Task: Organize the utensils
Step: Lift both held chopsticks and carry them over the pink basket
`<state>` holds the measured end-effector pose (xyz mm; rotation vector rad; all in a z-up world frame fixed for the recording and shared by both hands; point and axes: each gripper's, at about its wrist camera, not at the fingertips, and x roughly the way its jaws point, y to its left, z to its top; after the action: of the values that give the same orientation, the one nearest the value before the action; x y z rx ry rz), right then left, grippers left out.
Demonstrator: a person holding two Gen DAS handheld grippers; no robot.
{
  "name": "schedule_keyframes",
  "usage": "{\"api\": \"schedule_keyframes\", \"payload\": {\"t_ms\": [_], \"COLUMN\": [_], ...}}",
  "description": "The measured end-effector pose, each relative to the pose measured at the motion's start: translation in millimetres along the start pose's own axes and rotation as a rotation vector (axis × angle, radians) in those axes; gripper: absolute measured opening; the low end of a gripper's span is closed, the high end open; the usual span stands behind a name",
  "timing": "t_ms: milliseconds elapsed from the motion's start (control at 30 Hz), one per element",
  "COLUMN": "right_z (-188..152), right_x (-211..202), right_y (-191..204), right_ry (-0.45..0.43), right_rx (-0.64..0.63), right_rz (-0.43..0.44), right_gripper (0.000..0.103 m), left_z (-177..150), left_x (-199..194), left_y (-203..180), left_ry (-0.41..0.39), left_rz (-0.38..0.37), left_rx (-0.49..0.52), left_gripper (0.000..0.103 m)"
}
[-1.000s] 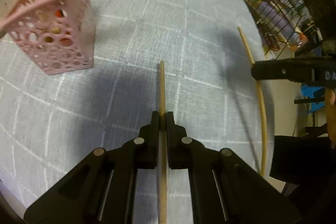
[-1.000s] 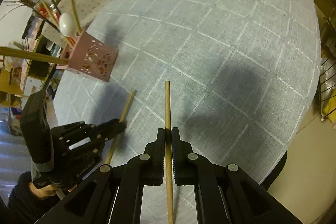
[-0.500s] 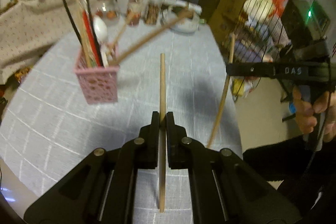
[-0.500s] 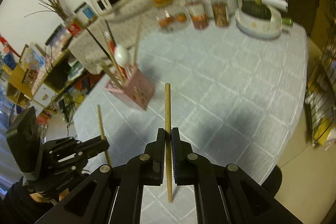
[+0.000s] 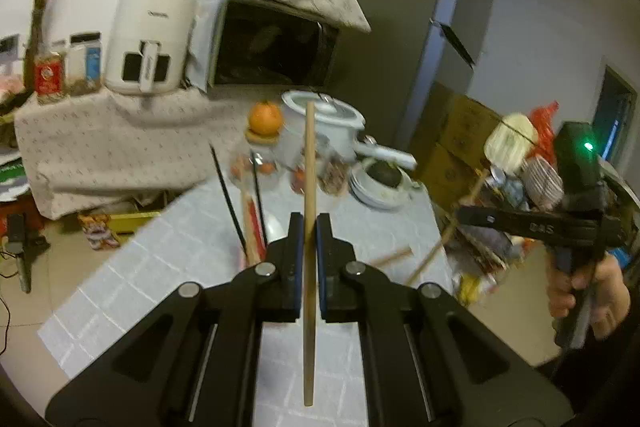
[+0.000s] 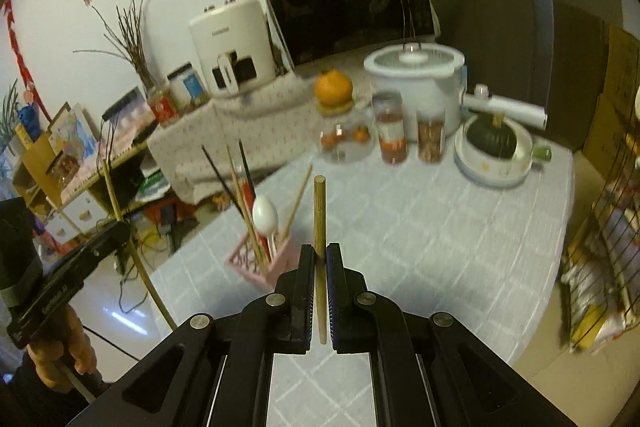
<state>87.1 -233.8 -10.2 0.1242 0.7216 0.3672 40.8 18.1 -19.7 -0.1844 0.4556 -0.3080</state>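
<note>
The left hand-held gripper [image 5: 307, 227] is clamped on a smooth, round wooden chopstick [image 5: 309, 187] that runs straight ahead between its black jaws. The right hand-held gripper [image 6: 319, 259] pinches a second wooden chopstick [image 6: 319, 223] the same way. Ahead and left of the right one, a pink perforated utensil basket [image 6: 260, 263] holds chopsticks and a white spoon [image 6: 265, 213], near the worktop [image 6: 460, 247] edge. Bare grey checked cloth lies open to its right.
</note>
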Motion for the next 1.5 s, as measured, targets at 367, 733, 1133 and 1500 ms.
{"api": "schedule_keyframes", "payload": {"t_ms": [367, 733, 1133, 1500], "right_z": [28, 61, 65, 55], "right_x": [-3, -5, 58, 94], "right_y": [3, 21, 51, 58], "right_ry": [-0.056, -0.138, -0.041, 0.023], "right_rx": [0.02, 0.01, -0.023, -0.06], "right_rz": [0.014, 0.11, 0.175, 0.117], "right_gripper": [0.006, 0.006, 0.006, 0.006], "left_z": [20, 22, 12, 3], "left_x": [27, 60, 98, 111], "left_y": [0, -1, 16, 24], "left_ry": [-0.181, -0.238, -0.151, -0.051], "left_rz": [0.117, 0.261, 0.295, 0.283], "left_rx": [0.021, 0.067, 0.01, -0.01], "left_gripper": [0.007, 0.007, 0.007, 0.007]}}
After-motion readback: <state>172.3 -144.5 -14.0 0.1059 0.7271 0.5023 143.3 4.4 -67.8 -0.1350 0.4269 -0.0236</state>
